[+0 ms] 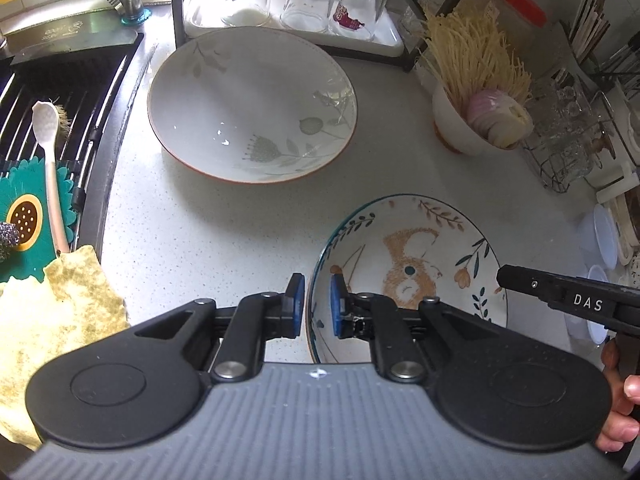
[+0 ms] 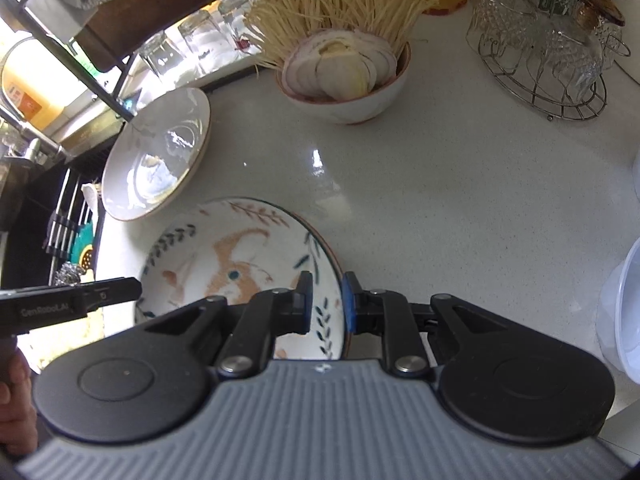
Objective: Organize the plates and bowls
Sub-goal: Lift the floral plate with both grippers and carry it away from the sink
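Note:
A bowl painted with an orange squirrel and leaves [image 1: 412,264] [image 2: 224,264] rests on the white counter [image 1: 208,240]. My left gripper [image 1: 317,304] is shut on its left rim, one blue pad outside and one inside. My right gripper [image 2: 327,300] is shut on the opposite rim in the same way. Each view shows the other gripper's black finger at the bowl's far side. Behind it lies a large shallow white bowl with pale leaf prints [image 1: 252,108] [image 2: 156,156], untouched.
A small bowl of sliced onion and enoki [image 1: 472,128] [image 2: 344,76] stands at the right. Upturned glasses [image 1: 304,0] sit on a tray at the back. A wire rack of glassware [image 2: 552,52], plastic tubs [image 2: 624,312], the sink rack [image 1: 60,92] and a yellow cloth [image 1: 60,312] border the counter.

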Tool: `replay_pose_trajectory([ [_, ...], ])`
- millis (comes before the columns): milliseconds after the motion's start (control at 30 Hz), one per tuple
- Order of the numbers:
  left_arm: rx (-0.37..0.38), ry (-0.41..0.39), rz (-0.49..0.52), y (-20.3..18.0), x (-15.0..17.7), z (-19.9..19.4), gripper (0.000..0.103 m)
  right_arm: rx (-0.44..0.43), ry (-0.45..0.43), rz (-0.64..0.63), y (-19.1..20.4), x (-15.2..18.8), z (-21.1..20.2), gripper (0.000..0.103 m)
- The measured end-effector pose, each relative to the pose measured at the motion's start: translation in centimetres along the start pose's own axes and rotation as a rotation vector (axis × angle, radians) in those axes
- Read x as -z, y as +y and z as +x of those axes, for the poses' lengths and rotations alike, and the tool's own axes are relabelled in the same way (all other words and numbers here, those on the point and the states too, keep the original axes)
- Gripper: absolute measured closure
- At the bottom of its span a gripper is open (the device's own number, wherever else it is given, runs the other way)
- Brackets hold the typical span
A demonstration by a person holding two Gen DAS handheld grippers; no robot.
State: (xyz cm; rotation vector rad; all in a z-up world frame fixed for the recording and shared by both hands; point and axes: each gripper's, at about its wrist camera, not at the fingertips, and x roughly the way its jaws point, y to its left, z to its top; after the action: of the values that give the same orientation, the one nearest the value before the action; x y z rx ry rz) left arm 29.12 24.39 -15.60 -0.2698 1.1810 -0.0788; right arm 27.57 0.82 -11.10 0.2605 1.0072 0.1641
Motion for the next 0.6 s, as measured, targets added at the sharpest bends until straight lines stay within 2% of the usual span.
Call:
replay_pose_trajectory([
  [600, -0.012, -0.247, 0.102, -3.1, 0.2, -8.0, 0.089, -0.103, -0.228, -0.081, 3.2, -1.6, -6.4, 0.083],
])
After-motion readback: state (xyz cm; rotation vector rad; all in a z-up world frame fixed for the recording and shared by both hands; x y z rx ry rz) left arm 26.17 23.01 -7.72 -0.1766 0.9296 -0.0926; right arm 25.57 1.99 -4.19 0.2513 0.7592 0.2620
